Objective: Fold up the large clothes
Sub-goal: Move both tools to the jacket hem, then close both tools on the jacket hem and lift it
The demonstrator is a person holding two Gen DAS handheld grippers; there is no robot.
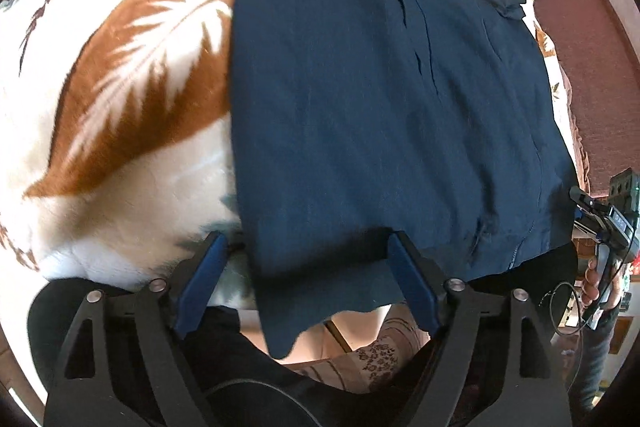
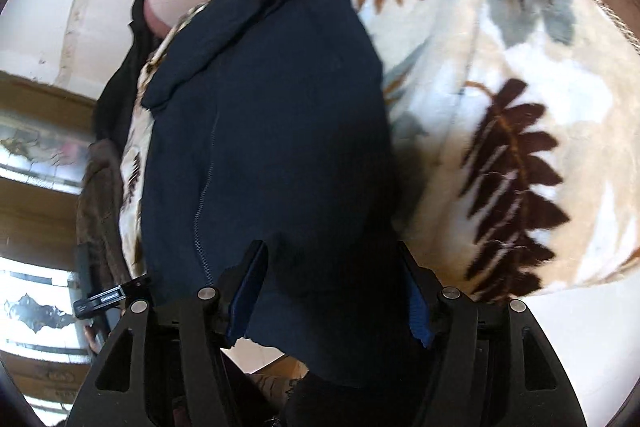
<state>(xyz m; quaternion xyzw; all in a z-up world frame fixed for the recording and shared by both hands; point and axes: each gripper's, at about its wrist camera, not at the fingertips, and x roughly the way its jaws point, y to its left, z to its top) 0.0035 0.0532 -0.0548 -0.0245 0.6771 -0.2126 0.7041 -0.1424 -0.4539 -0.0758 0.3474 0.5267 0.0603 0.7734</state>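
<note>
A dark navy garment (image 1: 380, 87) lies spread flat on a cream blanket with brown leaf prints (image 1: 120, 67). Its near hem hangs over the bed's edge. My left gripper (image 1: 308, 279) stands open wide over the hem's left corner; cloth lies between the blue pads (image 1: 208, 279) without being pinched. In the right wrist view the same garment (image 2: 272, 127) runs away from me, a stitched seam down its left part. My right gripper (image 2: 330, 303) is open around the hem, and the cloth hangs loose between its fingers. The right gripper (image 1: 604, 223) also shows at the left view's far right.
The leaf blanket (image 2: 500, 107) spreads wide to the right of the garment. A black cloth (image 2: 120, 87) and a brown cloth (image 2: 100, 207) hang at the bed's left side. A maroon wall (image 1: 580, 27) stands beyond. Patterned floor (image 1: 380, 359) shows below the hem.
</note>
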